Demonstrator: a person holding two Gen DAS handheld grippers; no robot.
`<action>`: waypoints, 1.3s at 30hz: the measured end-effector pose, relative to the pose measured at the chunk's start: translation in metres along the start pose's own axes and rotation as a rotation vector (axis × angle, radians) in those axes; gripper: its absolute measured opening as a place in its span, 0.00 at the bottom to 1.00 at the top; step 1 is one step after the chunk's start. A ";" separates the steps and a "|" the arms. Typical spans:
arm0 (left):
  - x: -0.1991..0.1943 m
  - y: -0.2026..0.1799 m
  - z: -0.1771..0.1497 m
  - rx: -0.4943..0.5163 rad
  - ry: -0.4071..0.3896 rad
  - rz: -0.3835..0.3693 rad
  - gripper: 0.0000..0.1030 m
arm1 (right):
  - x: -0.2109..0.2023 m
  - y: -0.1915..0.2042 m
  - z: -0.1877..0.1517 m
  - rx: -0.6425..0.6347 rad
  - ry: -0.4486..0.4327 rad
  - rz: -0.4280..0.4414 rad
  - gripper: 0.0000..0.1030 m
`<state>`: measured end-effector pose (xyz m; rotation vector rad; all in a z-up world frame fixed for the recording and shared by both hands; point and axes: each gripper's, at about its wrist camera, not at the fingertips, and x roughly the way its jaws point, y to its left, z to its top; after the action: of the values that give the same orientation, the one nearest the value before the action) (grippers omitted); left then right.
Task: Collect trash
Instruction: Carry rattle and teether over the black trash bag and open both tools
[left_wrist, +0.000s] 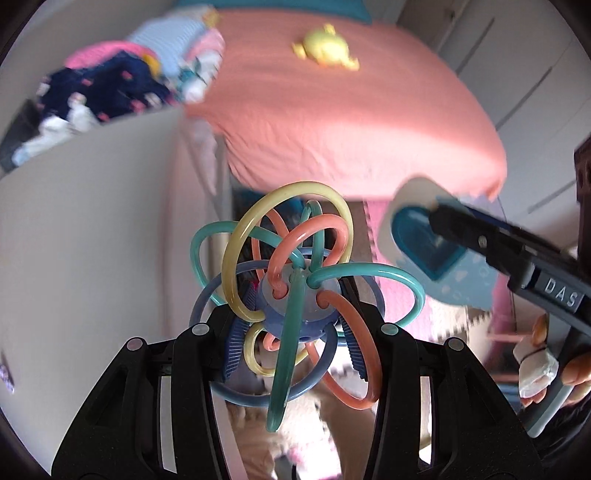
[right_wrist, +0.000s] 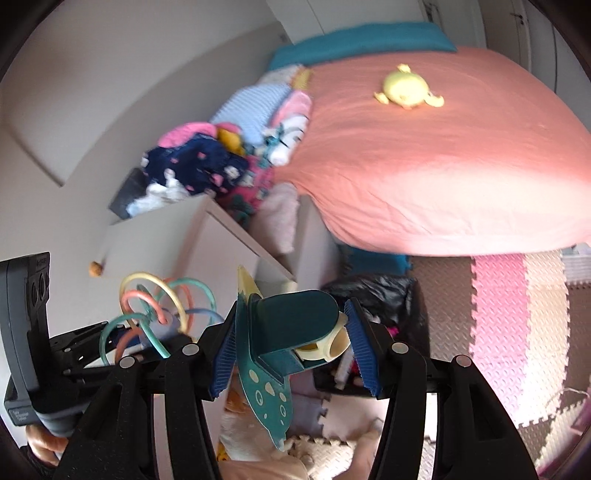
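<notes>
Left gripper (left_wrist: 291, 332) pinches a loop toy (left_wrist: 291, 280), right gripper (right_wrist: 291, 347) a teal toy (right_wrist: 291, 332); only right view shows black bag (right_wrist: 373, 295).

Both grippers angled steeply downward, each clamped on a toy.
Left gripper (left_wrist: 291, 332) closed on a loop toy's (left_wrist: 295, 280) hub between blue pads (left_wrist: 236, 343); right gripper (right_wrist: 291, 347) pinching a teal toy (right_wrist: 291, 332); bare fingers (left_wrist: 576, 369) wrapped on right handle.

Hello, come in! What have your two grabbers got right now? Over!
Left gripper shut on loop rattle. Right gripper shut on teal toy. Black bin just ahead, nothing blocking.
</notes>
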<state>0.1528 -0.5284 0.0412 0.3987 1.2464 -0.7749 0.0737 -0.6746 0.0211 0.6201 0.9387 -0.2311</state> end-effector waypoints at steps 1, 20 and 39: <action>0.010 -0.002 0.004 -0.005 0.038 0.007 0.62 | 0.003 -0.003 0.002 0.008 0.015 -0.022 0.63; -0.003 0.002 0.013 0.011 0.002 0.116 0.93 | 0.005 0.001 0.002 -0.013 0.017 -0.022 0.69; -0.064 0.080 -0.038 -0.095 -0.112 0.101 0.93 | -0.002 0.107 -0.014 -0.185 0.017 0.046 0.69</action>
<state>0.1763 -0.4291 0.0799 0.3336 1.1444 -0.6408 0.1107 -0.5801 0.0593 0.4734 0.9491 -0.0967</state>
